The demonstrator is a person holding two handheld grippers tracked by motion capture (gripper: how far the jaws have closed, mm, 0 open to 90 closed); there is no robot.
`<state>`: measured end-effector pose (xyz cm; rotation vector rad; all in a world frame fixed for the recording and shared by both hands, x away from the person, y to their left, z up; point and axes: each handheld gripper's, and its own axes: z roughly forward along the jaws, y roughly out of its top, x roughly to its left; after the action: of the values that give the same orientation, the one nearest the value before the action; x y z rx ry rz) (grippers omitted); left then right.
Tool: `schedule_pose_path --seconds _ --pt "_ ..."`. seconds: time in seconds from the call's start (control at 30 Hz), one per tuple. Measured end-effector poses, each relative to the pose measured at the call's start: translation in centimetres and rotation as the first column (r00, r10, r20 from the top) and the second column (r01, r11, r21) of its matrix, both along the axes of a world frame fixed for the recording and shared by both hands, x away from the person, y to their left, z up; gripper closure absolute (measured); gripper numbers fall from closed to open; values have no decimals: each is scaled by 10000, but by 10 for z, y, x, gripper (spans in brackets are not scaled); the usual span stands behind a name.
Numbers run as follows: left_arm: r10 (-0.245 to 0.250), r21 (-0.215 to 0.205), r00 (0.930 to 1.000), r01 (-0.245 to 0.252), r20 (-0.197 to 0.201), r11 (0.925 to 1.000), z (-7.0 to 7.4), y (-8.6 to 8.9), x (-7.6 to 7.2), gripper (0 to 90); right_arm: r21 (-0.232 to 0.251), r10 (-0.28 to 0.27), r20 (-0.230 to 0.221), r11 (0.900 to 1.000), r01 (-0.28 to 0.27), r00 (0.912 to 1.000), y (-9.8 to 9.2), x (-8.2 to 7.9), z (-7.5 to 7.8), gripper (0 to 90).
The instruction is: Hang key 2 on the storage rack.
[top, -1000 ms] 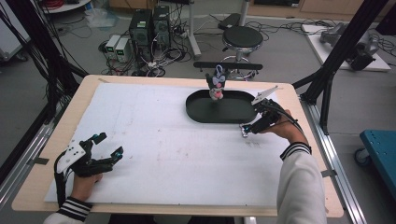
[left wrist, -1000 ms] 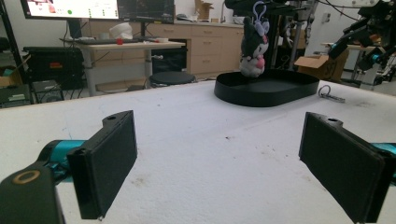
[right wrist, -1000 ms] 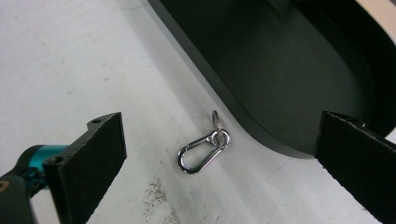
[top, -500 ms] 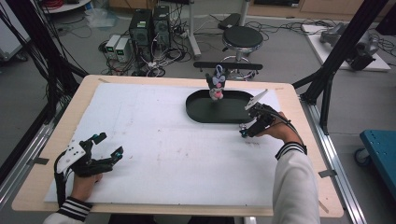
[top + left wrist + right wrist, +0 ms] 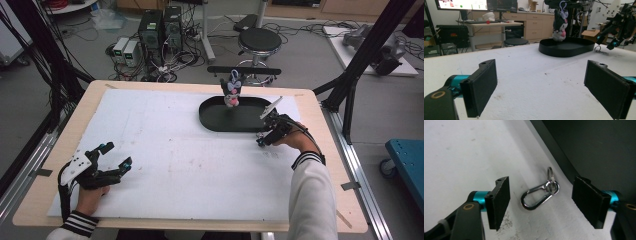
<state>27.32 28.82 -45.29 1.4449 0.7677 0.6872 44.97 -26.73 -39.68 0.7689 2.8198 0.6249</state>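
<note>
floor: grey (image 5: 310, 60) | stool: black (image 5: 260, 40) | computers (image 5: 160, 27) | desk: monitors (image 5: 496, 24)

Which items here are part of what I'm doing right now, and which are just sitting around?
In the job:
- right gripper, jaws closing around the clip, not yet touching
- metal snap clip

Lying about:
- left gripper, open, holding nothing
- black tray
- plush keychain toy in the tray

I see a plush toy (image 5: 231, 93) standing in the black oval tray (image 5: 215, 120) on the white-covered counter (image 5: 175, 150), a stool (image 5: 260, 40) beyond.
</note>
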Motion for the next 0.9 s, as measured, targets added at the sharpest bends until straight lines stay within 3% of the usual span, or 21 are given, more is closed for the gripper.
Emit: schedule_pose_path --seconds 0.27,0.57,0.9 --pt "-5 -1 10000 5 1 10000 0 0 0 118 -160 -60 -117 9999 58 9999 1 4 -2 477" --pt "-8 -9 10000 8 1 10000 0 0 0 118 -433 -111 173 9990 119 9998 3 4 -3 657" --pt "0 8 10000 0 4 10000 0 0 0 118 -781 -142 398 9968 172 9991 5 6 -6 749"
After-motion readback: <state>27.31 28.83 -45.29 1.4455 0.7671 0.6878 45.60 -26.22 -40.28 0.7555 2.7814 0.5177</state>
